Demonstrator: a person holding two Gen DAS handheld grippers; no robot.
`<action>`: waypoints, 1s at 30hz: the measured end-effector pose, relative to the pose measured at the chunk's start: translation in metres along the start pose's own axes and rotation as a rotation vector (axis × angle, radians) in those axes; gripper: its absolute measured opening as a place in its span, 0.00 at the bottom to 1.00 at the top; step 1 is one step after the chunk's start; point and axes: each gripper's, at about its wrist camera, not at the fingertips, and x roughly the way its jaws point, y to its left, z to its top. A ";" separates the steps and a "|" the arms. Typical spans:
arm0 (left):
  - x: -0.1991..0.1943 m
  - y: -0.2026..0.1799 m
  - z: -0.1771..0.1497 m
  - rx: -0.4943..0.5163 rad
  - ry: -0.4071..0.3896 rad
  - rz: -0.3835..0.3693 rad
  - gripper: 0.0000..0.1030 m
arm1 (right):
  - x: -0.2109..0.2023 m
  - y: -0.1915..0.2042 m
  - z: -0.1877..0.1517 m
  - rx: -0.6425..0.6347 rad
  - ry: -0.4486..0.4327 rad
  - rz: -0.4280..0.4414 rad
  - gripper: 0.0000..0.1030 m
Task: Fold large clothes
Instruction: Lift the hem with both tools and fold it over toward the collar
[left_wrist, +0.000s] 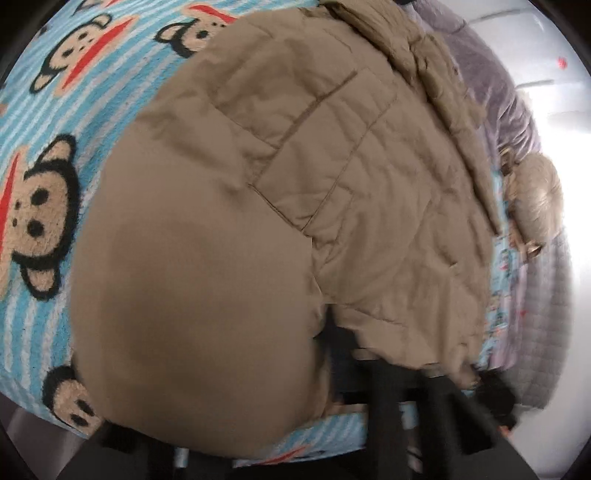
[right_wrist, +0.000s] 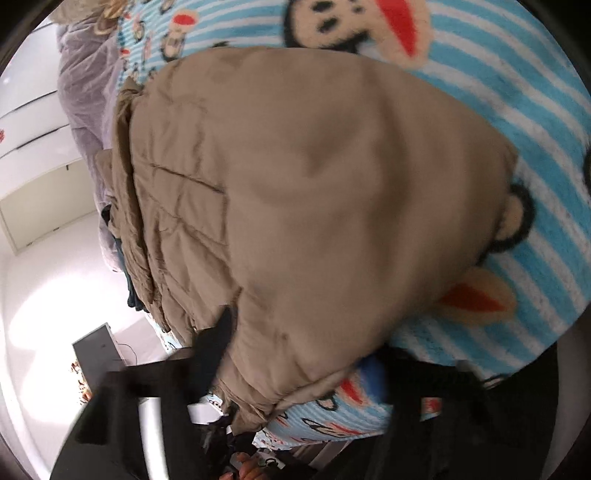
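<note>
The left gripper (left_wrist: 373, 369) and right gripper (right_wrist: 236, 354) each have jaws pinching the near hem of the tan padded jacket (left_wrist: 295, 192), which lies across the blue striped monkey-print blanket (left_wrist: 48, 110); beyond, a grey quilt (left_wrist: 491, 62).

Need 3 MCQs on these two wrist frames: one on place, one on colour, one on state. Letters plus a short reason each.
1. The jacket lies on:
A. a monkey-print blanket
B. a wooden floor
C. a chair

2. The jacket's colour:
A. navy
B. tan
C. red

3. The jacket's pocket side is:
A. hanging from a hook
B. rolled in a tight tube
C. spread out, with a smooth tan layer bulging over its near part

Answers:
1 A, striped blue monkey print surrounds it in both views.
2 B, tan quilted fabric throughout.
3 C, the pocket seams lie spread out beyond the smooth bulge.
</note>
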 end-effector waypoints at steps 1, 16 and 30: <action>-0.006 0.000 0.001 -0.005 -0.015 -0.010 0.15 | 0.000 -0.002 0.000 0.011 0.006 0.006 0.17; -0.112 -0.110 0.047 0.107 -0.314 -0.101 0.13 | -0.040 0.140 0.009 -0.469 0.013 -0.015 0.07; -0.112 -0.202 0.193 0.222 -0.326 -0.024 0.13 | -0.040 0.305 0.056 -0.726 -0.077 -0.006 0.07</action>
